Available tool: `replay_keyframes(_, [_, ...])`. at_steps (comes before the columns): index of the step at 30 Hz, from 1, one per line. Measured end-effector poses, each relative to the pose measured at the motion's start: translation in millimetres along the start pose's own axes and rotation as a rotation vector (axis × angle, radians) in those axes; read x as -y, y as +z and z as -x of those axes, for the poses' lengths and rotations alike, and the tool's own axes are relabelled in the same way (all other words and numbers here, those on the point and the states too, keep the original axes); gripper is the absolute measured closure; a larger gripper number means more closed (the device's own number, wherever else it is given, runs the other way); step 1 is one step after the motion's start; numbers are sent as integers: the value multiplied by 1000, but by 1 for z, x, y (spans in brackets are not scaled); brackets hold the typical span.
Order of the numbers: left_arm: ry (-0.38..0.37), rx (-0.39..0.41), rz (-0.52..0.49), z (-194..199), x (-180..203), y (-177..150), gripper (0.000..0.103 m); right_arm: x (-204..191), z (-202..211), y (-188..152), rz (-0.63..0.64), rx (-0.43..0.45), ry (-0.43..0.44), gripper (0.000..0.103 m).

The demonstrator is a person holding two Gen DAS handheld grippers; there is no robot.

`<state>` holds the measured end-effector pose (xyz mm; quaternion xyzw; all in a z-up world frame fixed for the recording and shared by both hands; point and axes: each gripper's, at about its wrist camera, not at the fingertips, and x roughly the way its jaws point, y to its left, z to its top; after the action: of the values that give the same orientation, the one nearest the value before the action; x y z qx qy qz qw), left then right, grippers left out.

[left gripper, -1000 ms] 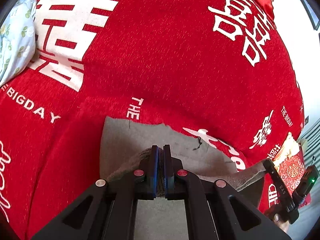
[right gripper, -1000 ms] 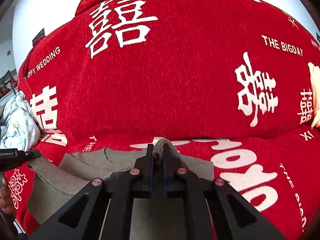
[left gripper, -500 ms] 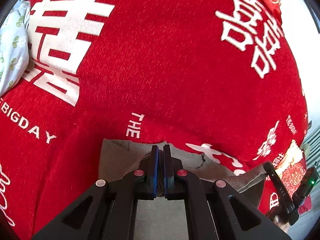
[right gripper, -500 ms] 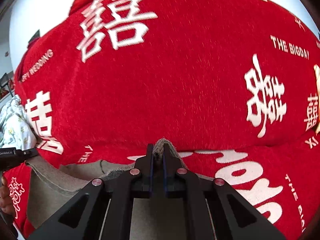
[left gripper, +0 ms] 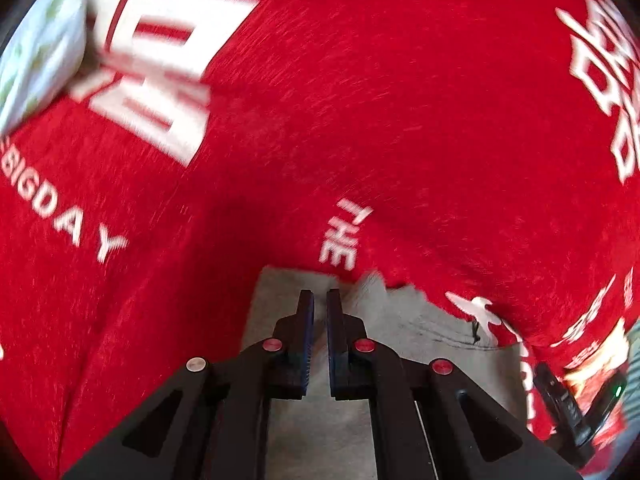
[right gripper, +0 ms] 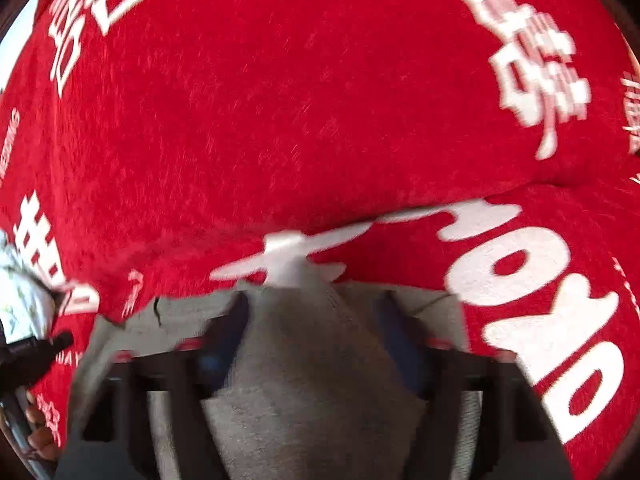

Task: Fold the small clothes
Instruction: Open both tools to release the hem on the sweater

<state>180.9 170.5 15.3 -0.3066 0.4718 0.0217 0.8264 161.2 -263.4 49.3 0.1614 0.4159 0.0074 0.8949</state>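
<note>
A small grey garment [left gripper: 400, 344] lies flat on the red blanket [left gripper: 360, 120]. My left gripper [left gripper: 320, 304] hovers over the garment's far left edge with its jaws slightly apart and nothing between them. In the right wrist view the same grey garment [right gripper: 312, 360] fills the gap between my wide-open right gripper [right gripper: 316, 308] fingers, which are blurred. The right gripper also shows in the left wrist view [left gripper: 568, 404] at the lower right. The left gripper shows in the right wrist view [right gripper: 28, 352] at the left edge.
The red blanket with white characters and "THE BIGDAY" lettering covers the whole surface. A pale floral-print cloth [left gripper: 36, 52] lies at the far left; it also shows in the right wrist view [right gripper: 16, 304]. A red and gold cushion [left gripper: 592, 376] sits at the right.
Both grippers have let go of the grey garment: the left jaws parted slightly, the right jaws swung wide open. Both moved forward and down, and the garment now lies folded on the blanket.
</note>
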Motion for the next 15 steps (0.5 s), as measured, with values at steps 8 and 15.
replay_keyframes(8, [-118, 20, -272, 1, 58, -45, 86, -38, 1, -17, 166, -56, 39, 25])
replay_keyframes(15, [120, 13, -367, -42, 74, -54, 3, -47, -45, -38, 343, -194, -111, 25])
